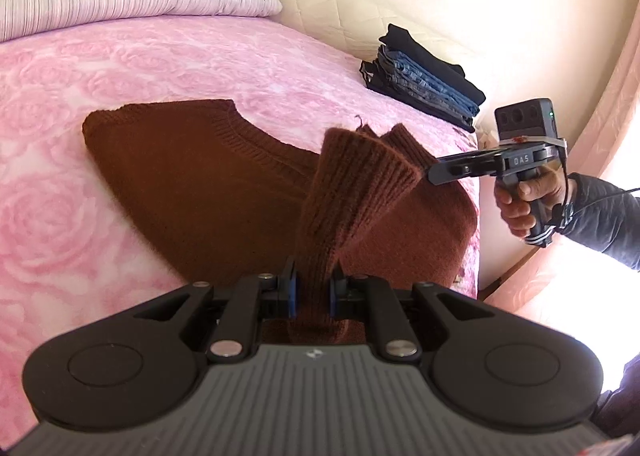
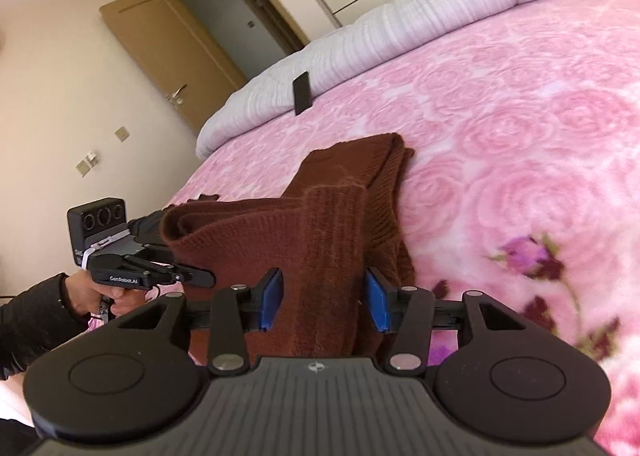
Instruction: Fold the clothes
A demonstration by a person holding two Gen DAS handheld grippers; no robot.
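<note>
Blue pads (image 1: 293, 298) of the left gripper (image 1: 313, 296) are clenched on a bunched fold of the rust-brown knitted sweater (image 1: 192, 183), so narrowly that only a pinch of wool passes between them. From there the knit rises in a ribbed ridge toward the right gripper (image 1: 434, 171), which reaches in from the side, held by a hand (image 1: 520, 203) in a dark sleeve. In its own view the right gripper (image 2: 322, 296) has a thick band of the same sweater (image 2: 332, 223) between its pads (image 2: 376, 302); the wool fills the gap and seems to touch both pads, so I read it as grasping the garment, though how firmly I cannot tell.

The sweater lies on the pink rose-patterned blanket (image 1: 120, 67) near the bed's edge, collar end spread flat, the near portion lifted between the two tools. My judgement is that the fold is midway: one part is raised and doubled, but nothing is laid down or squared yet. Still to come are lowering it over the body, smoothing it, and probably another fold.

Only the left wrist view shows the stack of folded jeans and dark garments (image 1: 424, 75) farther along the bed, which suggests other pieces are done, and the ribbed neckline. Only the right wrist view shows a dark phone (image 2: 302, 93) lying by the pale quilt (image 2: 400, 27), the open door (image 2: 172, 47), and the left gripper (image 2: 200, 276) from the side.
</note>
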